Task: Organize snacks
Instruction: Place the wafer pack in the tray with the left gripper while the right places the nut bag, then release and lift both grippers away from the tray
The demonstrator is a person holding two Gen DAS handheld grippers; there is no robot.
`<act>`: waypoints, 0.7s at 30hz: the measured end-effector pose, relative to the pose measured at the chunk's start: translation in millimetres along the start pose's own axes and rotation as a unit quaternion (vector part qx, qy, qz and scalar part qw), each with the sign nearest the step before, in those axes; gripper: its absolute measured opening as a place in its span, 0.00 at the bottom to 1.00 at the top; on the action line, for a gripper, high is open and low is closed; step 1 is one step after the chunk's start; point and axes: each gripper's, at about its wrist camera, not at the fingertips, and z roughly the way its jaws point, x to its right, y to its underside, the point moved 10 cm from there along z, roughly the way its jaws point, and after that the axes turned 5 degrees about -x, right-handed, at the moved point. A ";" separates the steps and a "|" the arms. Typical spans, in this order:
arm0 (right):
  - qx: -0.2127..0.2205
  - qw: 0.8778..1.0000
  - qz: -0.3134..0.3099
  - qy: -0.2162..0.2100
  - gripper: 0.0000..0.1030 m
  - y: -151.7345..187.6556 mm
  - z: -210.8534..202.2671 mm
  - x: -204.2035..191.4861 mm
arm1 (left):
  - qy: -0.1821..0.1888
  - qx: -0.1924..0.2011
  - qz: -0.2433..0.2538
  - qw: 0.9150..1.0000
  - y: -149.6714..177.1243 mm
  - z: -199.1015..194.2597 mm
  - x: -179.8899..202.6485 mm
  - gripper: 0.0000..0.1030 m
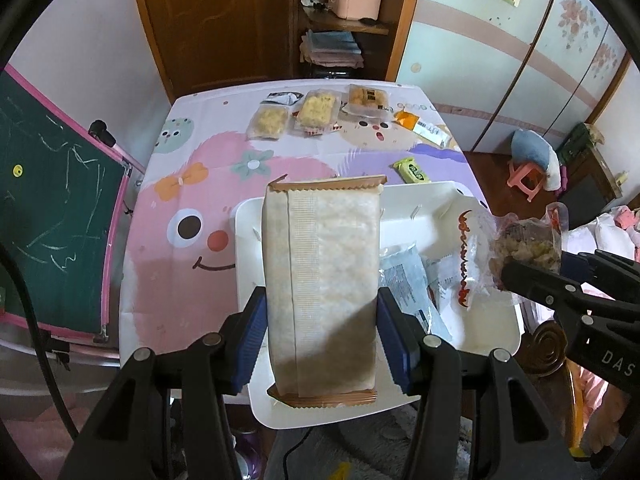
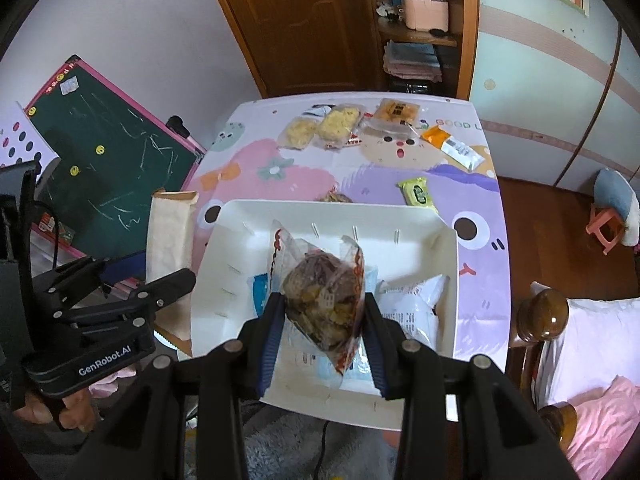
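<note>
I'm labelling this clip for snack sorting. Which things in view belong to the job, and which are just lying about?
Job:
- beige packet, in the left gripper
- clear bag of brown snacks, in the right gripper
- white tray
- loose snack packets at the table's far end

Lying about:
- chalkboard
- pink stool
- pink basket

Right wrist view: both grippers loaded, white tray below.

The right gripper (image 2: 324,312) clamps a clear red-edged snack bag (image 2: 320,300) of brown pieces above the white tray (image 2: 240,248); blue-and-white packets (image 2: 408,304) lie in the tray. At left, the left gripper (image 2: 160,280) grips a tall tan packet (image 2: 168,232), beside the tray's left edge. On the cartoon tablecloth (image 2: 280,168) beyond: two yellow snack packs (image 2: 320,128), a cracker pack (image 2: 396,114), an orange-white sachet (image 2: 454,146), a green packet (image 2: 418,194).
</note>
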 end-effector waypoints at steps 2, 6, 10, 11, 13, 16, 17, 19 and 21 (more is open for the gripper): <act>0.000 1.000 -0.001 0.001 0.37 1.1 0.2 0.8 | 0.000 -0.003 -0.001 1.000 0.3 1.4 0.1 0.51; 0.003 1.000 -0.003 0.006 0.37 -0.1 -0.7 1.2 | -0.002 -0.007 -0.001 1.000 2.2 4.2 -0.6 0.51; -0.002 1.000 0.002 0.007 0.37 0.7 1.7 3.2 | -0.006 -0.007 0.000 1.000 2.7 4.4 -0.3 0.62; -0.003 1.000 0.005 0.006 0.37 0.4 2.0 3.7 | -0.006 -0.004 0.001 1.000 2.5 3.4 0.0 0.71; -0.004 1.000 0.010 0.005 0.37 0.3 2.3 5.3 | -0.009 0.004 0.000 1.000 1.2 0.3 -0.3 0.80; -0.003 1.000 0.017 0.005 0.38 -0.1 1.5 7.4 | -0.008 0.009 0.002 1.000 0.5 -2.0 -0.1 0.84; -0.003 1.000 0.018 0.004 0.38 -0.1 1.6 8.0 | -0.006 0.007 0.002 1.000 0.9 -1.6 0.4 0.84; -0.003 1.000 0.022 0.003 0.38 -0.3 1.8 8.7 | -0.006 0.002 0.004 1.000 1.7 -0.4 0.6 0.84; -0.003 1.000 0.022 0.002 0.39 -0.7 1.8 9.4 | -0.007 -0.004 0.005 1.000 2.6 1.1 1.0 0.84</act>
